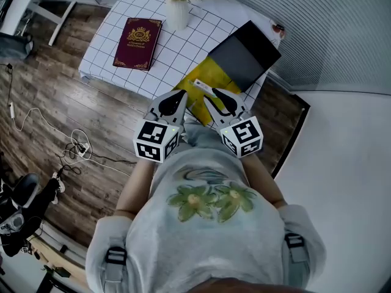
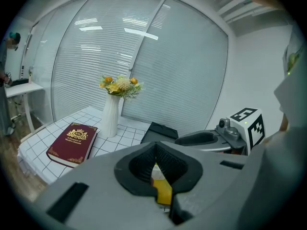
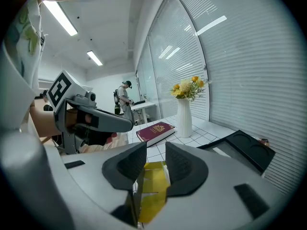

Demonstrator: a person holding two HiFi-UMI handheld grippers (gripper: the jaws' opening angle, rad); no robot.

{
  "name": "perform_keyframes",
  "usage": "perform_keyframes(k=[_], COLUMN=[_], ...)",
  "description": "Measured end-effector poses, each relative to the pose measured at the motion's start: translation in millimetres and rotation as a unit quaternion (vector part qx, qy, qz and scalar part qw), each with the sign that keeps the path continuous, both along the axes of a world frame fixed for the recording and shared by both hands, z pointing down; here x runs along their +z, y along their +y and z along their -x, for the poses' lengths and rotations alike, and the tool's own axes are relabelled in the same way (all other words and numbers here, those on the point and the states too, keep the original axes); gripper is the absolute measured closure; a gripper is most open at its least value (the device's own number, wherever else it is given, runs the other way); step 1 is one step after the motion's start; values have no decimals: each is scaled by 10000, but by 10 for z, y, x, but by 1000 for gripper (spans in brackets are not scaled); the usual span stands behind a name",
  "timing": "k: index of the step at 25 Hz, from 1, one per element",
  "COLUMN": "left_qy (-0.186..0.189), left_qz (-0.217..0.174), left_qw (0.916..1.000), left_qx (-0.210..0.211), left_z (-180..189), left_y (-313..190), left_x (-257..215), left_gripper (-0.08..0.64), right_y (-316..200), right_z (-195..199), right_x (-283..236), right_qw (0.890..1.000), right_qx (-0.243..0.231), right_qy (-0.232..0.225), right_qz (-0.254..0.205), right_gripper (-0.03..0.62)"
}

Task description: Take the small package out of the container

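A flat yellow package [image 1: 211, 72] lies at the near edge of the white grid-cloth table [image 1: 107, 54], partly under an open black box [image 1: 244, 54]. A narrow white piece [image 1: 203, 85] rests on the package's near end. Above that near end, my right gripper [image 1: 211, 94] is open, and the yellow package [image 3: 152, 186] shows below the gap with neither pad pressing on it. My left gripper [image 1: 181, 94] is at the package's left corner, its pads meeting at the tips [image 2: 154, 151]. Yellow [image 2: 164, 191] shows behind them; whether they pinch it I cannot tell.
A maroon book [image 1: 138, 43] lies on the table's left and a white vase [image 1: 178, 11] of yellow flowers stands at the back. Cables [image 1: 76, 145] trail over the wooden floor on the left. A person [image 3: 123, 97] stands at a far desk.
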State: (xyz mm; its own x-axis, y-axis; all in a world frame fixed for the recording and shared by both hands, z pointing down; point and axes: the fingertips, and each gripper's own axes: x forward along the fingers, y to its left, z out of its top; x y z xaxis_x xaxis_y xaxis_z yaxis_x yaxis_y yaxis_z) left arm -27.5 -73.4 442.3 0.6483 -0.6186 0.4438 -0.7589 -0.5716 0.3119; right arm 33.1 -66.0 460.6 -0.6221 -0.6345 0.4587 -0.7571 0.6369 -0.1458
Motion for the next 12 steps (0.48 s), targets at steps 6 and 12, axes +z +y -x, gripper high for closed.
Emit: perform_keyframes(k=[6, 12], left_qy=[1, 4], left_qz=[28, 43], left_qw=[10000, 10000], left_qx=[0, -53], left_z=[-39, -33], left_y=[-46, -92], left_x=[32, 60], left_gripper=[552, 552], right_y=[-29, -55], right_z=[-7, 10], right_x=[64, 159], right_qw=[9999, 9991], right_qx=[-95, -271], right_qy=[82, 321], right_qz=[56, 79], right_gripper=[485, 469])
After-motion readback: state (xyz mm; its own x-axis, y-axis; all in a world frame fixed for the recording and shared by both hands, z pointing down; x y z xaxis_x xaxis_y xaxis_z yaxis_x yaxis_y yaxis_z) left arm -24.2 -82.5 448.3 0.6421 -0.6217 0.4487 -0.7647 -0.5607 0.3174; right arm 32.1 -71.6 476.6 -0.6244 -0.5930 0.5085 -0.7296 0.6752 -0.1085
